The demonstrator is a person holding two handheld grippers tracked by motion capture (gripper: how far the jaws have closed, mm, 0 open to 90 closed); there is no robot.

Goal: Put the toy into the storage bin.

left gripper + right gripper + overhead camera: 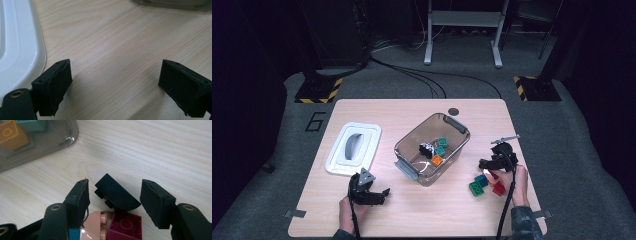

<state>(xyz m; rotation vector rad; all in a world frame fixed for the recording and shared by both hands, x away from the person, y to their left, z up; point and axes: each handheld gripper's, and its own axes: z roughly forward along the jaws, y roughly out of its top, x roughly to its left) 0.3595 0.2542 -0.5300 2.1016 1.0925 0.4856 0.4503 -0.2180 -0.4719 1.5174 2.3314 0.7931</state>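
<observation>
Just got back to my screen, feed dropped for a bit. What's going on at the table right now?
A person is sorting toy blocks into the clear bin at the middle of the table; its white lid lies off to the left. The right gripper is down over the loose pile at the right, its jaws straddling a black curved block but not yet pressing on it, with a dark red block just beside. The left gripper waits open over bare table near the lid.

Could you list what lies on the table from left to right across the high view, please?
White lid → left gripper → clear bin holding a few blocks → loose blocks with the right gripper over them, near the table's right edge.
</observation>
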